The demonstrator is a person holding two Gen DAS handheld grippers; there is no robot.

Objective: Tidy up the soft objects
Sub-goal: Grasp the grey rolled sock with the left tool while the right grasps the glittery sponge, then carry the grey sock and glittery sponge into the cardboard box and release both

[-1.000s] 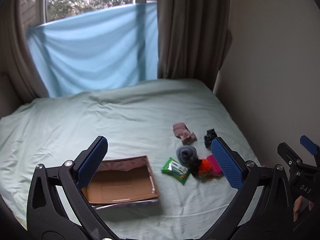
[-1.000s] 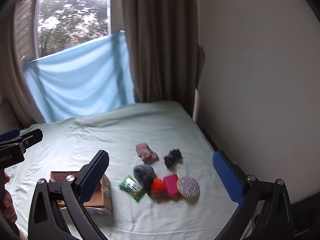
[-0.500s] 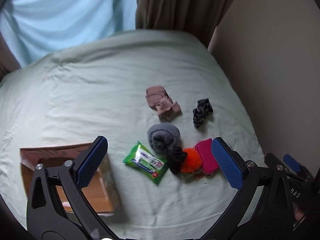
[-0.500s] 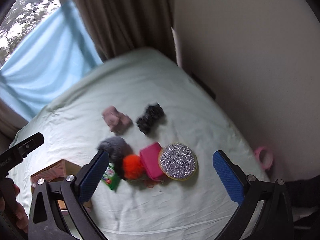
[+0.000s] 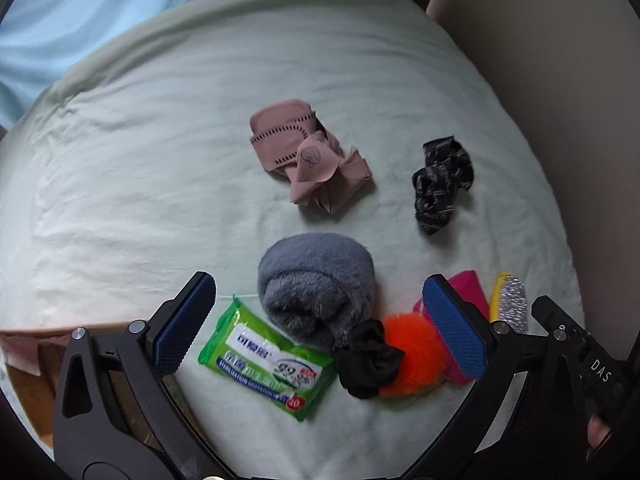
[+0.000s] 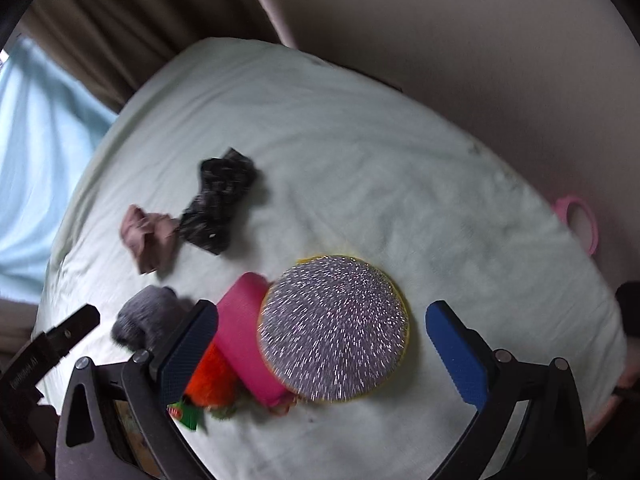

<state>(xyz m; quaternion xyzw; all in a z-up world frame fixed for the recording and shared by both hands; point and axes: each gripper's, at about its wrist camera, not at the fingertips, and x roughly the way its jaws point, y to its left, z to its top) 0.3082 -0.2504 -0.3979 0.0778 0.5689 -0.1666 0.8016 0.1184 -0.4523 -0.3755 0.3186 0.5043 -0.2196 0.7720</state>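
Soft things lie on the pale green bed sheet (image 5: 160, 168). In the left wrist view I see a pink folded cloth (image 5: 308, 160), a dark patterned sock (image 5: 440, 184), a grey fuzzy roll (image 5: 316, 280), a green wipes pack (image 5: 268, 364), a black scrunchie (image 5: 368, 360), an orange pom-pom (image 5: 412, 348) and a pink pad (image 5: 468, 288). My left gripper (image 5: 318, 322) is open above the wipes and grey roll. My right gripper (image 6: 322, 350) is open and empty over a round silver scrubber (image 6: 334, 328) beside the pink pad (image 6: 244, 332).
A cardboard box (image 5: 28, 360) sits at the left edge, partly hidden by the left finger. The wall (image 6: 480, 60) runs along the bed's right side, brown curtains (image 6: 120, 20) at the back. A pink ring (image 6: 582, 222) lies off the bed's right edge.
Both grippers have tipped down and moved in close to the pile of soft things. The box has slid to the left edge of view. Both stay open.
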